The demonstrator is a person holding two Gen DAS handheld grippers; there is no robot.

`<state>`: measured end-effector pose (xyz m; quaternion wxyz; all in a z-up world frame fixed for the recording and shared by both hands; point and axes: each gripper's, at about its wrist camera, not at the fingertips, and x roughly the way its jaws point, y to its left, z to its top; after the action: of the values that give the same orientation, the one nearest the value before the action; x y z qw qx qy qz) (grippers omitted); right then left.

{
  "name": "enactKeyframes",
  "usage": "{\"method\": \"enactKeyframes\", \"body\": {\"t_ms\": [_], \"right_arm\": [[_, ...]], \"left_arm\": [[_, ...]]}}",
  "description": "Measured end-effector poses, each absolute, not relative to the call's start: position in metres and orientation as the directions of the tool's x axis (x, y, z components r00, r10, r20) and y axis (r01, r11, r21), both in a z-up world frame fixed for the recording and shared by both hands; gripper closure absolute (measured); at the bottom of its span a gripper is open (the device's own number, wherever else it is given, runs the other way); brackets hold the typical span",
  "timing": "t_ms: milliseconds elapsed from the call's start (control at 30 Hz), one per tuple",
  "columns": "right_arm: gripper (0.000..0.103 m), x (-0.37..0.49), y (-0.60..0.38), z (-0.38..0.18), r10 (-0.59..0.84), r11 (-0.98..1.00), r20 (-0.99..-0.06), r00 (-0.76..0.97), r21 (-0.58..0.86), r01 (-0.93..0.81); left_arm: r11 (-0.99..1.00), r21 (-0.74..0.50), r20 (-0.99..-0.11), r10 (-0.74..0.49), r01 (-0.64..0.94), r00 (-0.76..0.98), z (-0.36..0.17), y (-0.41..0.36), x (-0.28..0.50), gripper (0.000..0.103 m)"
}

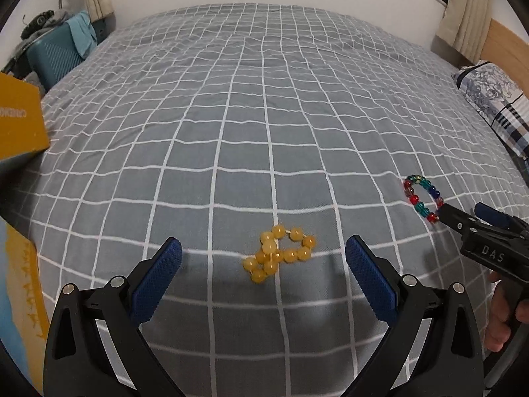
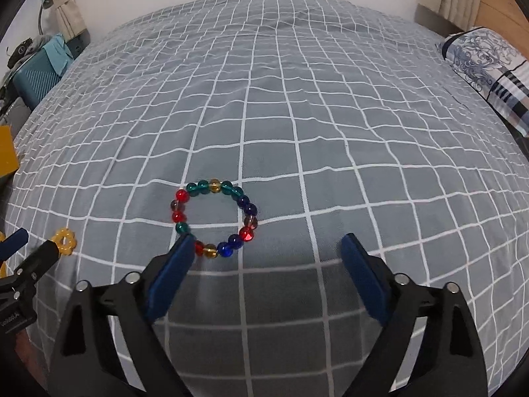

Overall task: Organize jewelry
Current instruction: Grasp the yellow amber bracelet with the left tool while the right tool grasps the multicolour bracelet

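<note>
A yellow bead bracelet (image 1: 279,253) lies twisted on the grey checked bedspread (image 1: 264,115). My left gripper (image 1: 264,248) hangs just over it, open, with one blue pad on either side and neither touching. Further right a multicoloured bead bracelet (image 2: 215,185) lies flat as a ring. My right gripper (image 2: 267,241) is open at its near edge; the left fingertip (image 2: 185,248) covers the ring's near-left beads and the right one stands well clear. The right gripper (image 1: 461,209) shows at the far right of the left wrist view, and the left gripper (image 2: 38,240) shows beside the yellow bracelet (image 2: 64,241) in the right wrist view.
A yellow box (image 1: 20,122) sits at the bed's left edge, with a yellow and blue item (image 1: 16,281) nearer. A patterned pillow (image 1: 496,99) lies at the right by a wooden headboard. A teal suitcase (image 1: 56,56) with clothes stands beyond the far left corner.
</note>
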<state>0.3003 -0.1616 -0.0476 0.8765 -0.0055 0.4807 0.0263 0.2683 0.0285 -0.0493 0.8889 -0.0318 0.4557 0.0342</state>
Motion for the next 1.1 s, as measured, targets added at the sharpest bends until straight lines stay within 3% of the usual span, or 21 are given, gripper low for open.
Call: {"method": "enactKeyframes", "body": {"t_ms": [233,600,833,933,967,1100], "right_arm": [[0.037,0.314,-0.163,-0.054,0.057,0.998,-0.849,0.525,0.045,-0.036],[0.086,0.316,-0.159,-0.058,0.086,0.996,-0.859,0.505,0.067,-0.057],[0.090,0.313,-0.155,-0.056,0.081,0.996,-0.857,0.509,0.055,-0.068],[0.094,0.311,-0.156,-0.054,0.090,0.995,-0.854,0.512,0.059,-0.076],[0.094,0.310,-0.156,-0.053,0.093,0.995,-0.854,0.513,0.062,-0.077],[0.094,0.307,-0.153,-0.049,0.106,0.993,-0.849,0.518,0.067,-0.093]], "left_arm": [[0.996,-0.033,-0.818,0.022,-0.086,0.574,-0.059,0.026,0.278,0.012],[0.997,-0.009,-0.840,0.037,-0.082,0.542,-0.069,0.026,0.279,0.053],[0.996,-0.016,-0.845,0.034,-0.089,0.534,-0.068,0.029,0.276,0.063],[0.995,-0.016,-0.849,0.038,-0.096,0.527,-0.066,0.029,0.275,0.074],[0.995,-0.014,-0.852,0.040,-0.099,0.522,-0.066,0.030,0.275,0.085],[0.995,-0.022,-0.862,0.032,-0.101,0.505,-0.060,0.031,0.271,0.094]]}}
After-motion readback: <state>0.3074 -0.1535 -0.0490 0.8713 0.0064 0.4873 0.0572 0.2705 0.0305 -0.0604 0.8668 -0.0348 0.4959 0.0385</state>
